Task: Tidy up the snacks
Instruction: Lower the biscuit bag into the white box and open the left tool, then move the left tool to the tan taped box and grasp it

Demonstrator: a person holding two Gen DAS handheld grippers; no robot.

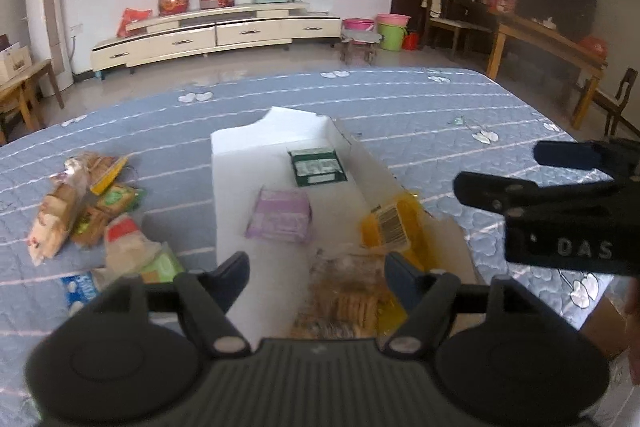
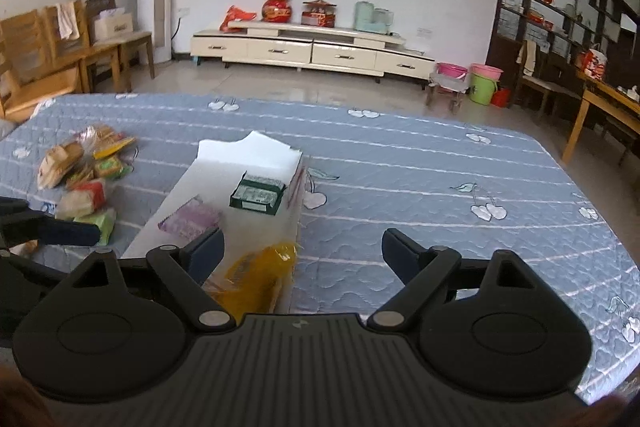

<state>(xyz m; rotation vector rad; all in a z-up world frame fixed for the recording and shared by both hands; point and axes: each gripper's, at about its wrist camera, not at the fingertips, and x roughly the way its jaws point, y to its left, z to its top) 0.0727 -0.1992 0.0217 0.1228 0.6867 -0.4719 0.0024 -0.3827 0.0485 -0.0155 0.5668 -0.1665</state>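
Observation:
A white open box [image 1: 240, 155] [image 2: 240, 151] lies on the blue quilted cover. Inside it are a green packet [image 1: 318, 167] [image 2: 258, 193], a purple packet [image 1: 280, 221] [image 2: 192, 219], a yellow packet [image 1: 394, 227] [image 2: 260, 273] and a clear packet of biscuits [image 1: 344, 299]. My left gripper [image 1: 316, 267] hangs open over the box's near end; the biscuit packet lies between its fingers, and the pads do not press it. My right gripper [image 2: 303, 243] [image 1: 498, 167] stands wide open at the box's right side, just above the yellow packet. A pile of loose snacks [image 1: 88, 211] [image 2: 84, 179] lies left of the box.
The blue cover [image 1: 400, 99] [image 2: 440, 187] stretches bare to the right of the box. Beyond the far edge stand a cream TV cabinet [image 1: 216, 35] [image 2: 312, 51], coloured buckets [image 2: 484, 83], wooden chairs [image 2: 60, 55] and a wooden table [image 1: 548, 43].

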